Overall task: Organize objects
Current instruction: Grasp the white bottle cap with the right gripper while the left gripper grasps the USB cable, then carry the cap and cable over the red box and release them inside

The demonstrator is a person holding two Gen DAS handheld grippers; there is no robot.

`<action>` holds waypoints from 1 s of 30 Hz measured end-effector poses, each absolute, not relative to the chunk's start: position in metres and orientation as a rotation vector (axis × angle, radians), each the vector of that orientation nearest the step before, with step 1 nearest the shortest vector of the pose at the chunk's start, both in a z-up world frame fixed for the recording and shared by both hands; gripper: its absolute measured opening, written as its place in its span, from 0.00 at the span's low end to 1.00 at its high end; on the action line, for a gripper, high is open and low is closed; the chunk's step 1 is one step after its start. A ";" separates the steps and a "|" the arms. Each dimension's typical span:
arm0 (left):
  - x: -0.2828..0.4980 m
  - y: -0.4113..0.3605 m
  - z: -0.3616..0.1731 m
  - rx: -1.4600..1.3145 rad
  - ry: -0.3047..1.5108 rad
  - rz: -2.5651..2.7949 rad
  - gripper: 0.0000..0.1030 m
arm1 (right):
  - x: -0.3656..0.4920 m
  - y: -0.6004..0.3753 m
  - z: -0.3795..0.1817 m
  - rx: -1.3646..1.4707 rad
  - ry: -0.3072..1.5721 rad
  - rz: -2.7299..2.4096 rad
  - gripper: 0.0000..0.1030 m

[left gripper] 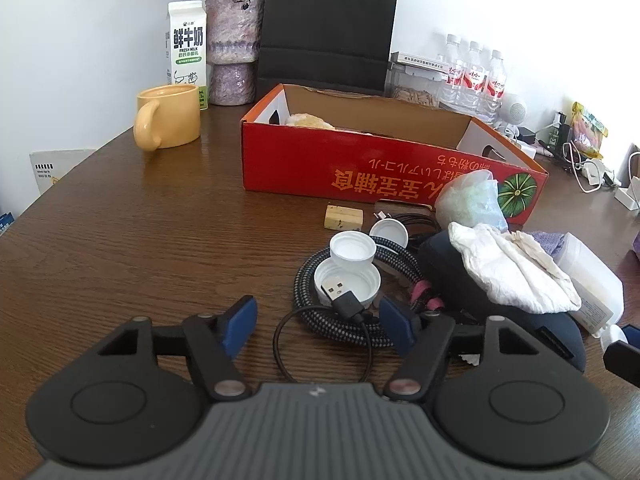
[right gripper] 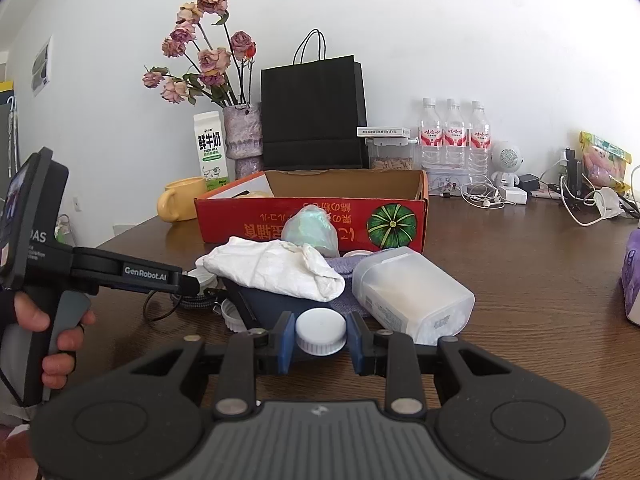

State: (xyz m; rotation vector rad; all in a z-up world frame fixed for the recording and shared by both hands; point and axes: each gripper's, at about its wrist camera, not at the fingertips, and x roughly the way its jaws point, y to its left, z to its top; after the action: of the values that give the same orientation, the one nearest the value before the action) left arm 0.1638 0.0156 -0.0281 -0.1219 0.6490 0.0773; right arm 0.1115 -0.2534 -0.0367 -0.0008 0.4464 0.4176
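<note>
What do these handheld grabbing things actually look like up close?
Each tool has a ribbed grey body, two round black discs and black linkage arms with silver rivets, ending in blue pads. That holds for the right tool and the left tool. From the side, the left one shows a pistol-style handle, white "GenRobot.AI" lettering and a dark cuff at the wrist.

You have four white caps: three on the cable coil at 12 o'clock [left gripper: 347, 283] [left gripper: 352, 249] [left gripper: 389, 232], one [right gripper: 320, 331] at the right view's 6 o'clock. Three water bottles [left gripper: 474, 76] stand at 1 o'clock. One each: red box [left gripper: 384, 160], yellow mug [left gripper: 168, 121], milk carton [left gripper: 187, 50], vase [left gripper: 234, 52], black bag [left gripper: 328, 28], crumpled tissue [left gripper: 514, 270], clear tub [right gripper: 412, 294], yellow block [left gripper: 344, 216]. Two cables: braided [left gripper: 320, 316], thin black [left gripper: 288, 344].
</note>
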 end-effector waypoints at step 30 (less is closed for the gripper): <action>0.142 0.032 0.016 -0.197 0.484 0.056 0.27 | 0.122 -0.249 -0.025 -0.007 0.403 0.420 0.26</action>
State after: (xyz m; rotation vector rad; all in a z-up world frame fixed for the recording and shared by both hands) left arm 0.1416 0.0321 0.0160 -0.1970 0.4839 0.0561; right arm 0.1216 -0.2488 -0.0246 -0.0070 0.4032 0.4203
